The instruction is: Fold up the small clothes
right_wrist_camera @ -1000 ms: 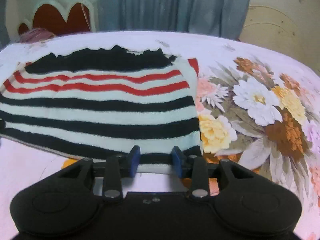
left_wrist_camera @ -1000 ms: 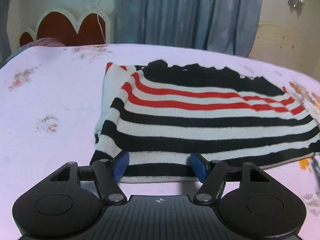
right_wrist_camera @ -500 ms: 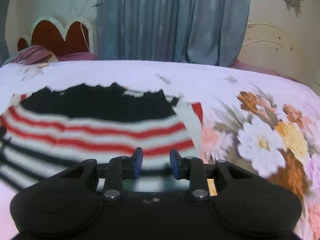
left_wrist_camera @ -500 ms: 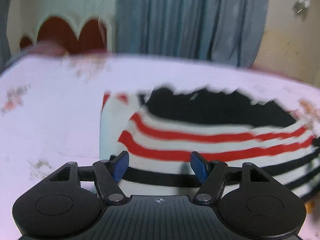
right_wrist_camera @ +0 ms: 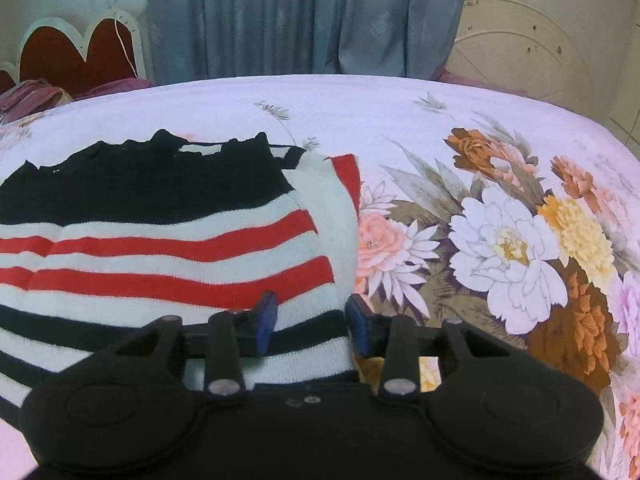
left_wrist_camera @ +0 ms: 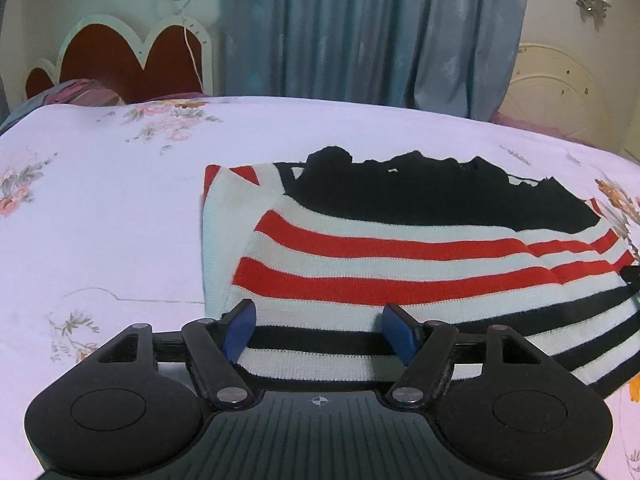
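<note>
A small striped sweater [left_wrist_camera: 400, 256], black at the top with red, white and black stripes, lies on the bed with both sleeves folded in. It also shows in the right wrist view [right_wrist_camera: 168, 240]. My left gripper [left_wrist_camera: 320, 330] is open, its blue pads straddling the sweater's near left hem. My right gripper [right_wrist_camera: 312, 322] is open, somewhat narrower, its pads straddling the near right hem. The hem lies between the pads of each gripper without being clamped.
The bed has a pale lilac sheet [left_wrist_camera: 100, 220] with a large flower print [right_wrist_camera: 512, 240] to the sweater's right. A red and white headboard [left_wrist_camera: 132, 56] and grey-blue curtains [left_wrist_camera: 360, 28] stand behind the bed.
Both grippers moved forward and over the sweater's lower hem, so the hem now sits between their pads. The cameras tilted up, then settled. The jaws stayed open.
</note>
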Available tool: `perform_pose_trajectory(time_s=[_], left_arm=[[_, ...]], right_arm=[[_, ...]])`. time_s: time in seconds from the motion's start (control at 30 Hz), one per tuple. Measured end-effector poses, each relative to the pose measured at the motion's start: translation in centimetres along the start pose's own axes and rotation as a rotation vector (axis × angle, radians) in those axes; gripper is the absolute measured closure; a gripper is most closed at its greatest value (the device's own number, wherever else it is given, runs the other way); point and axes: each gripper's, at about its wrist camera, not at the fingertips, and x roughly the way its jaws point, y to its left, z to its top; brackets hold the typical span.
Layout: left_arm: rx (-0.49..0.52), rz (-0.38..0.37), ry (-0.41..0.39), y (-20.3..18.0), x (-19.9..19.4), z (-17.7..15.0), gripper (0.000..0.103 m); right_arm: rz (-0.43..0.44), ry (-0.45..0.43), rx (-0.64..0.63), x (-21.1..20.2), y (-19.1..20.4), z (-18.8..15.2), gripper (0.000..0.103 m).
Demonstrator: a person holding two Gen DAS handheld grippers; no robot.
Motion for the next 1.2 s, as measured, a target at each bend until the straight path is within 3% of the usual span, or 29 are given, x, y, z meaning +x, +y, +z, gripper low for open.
perform_pose_trajectory(time_s=[0.2,0.5,0.6,0.67,0.7,0.77,0.87,0.97,1.1,1.2], left_arm=[[0.004,-0.012,0.002,0.1,-0.3,-0.1,0.033],[0.002,-0.075,0.005,1.1,-0.6,0.0,0.032],[-0.068,-0.115,-0.001,2.2,-1.0,0.1,0.032],[-0.095,-0.118,-0.008,2.4,-1.3,0.3,0.032],[-0.099,-0.118,-0.006,2.4,-1.2,0.2,0.032],[-0.075,-0.102,0.013,2.0,-0.7,0.0,0.032],[-0.043,-0.087,0.021,1.3,-0.4,0.0,0.027],[-0.037,-0.083,0.027,1.2,-0.6,0.2,0.027],[-0.067,-0.065,-0.003,1.4,-2.1,0.1,0.026],[-0.051,0.021,-0.009,1.2,-2.9,-0.4,0.011]], right_arm=[[-0.018,0.009,-0.015,-0.1,0.4,0.1,0.066],[-0.036,0.034,0.007,-0.5,0.2,0.6,0.058],[-0.055,-0.034,0.021,-2.5,0.2,0.6,0.058],[-0.031,-0.072,0.009,-3.7,0.3,0.6,0.064],[-0.023,-0.093,-0.006,-4.1,0.5,0.6,0.076],[0.006,-0.096,-0.035,-3.9,0.8,0.6,0.086],[-0.004,0.033,-0.050,-1.0,0.8,0.1,0.090],[-0.010,0.026,-0.096,-1.1,1.5,0.3,0.085],[0.047,-0.047,-0.062,-2.6,0.9,0.4,0.085],[0.092,-0.063,-0.057,-3.2,0.9,0.2,0.085]])
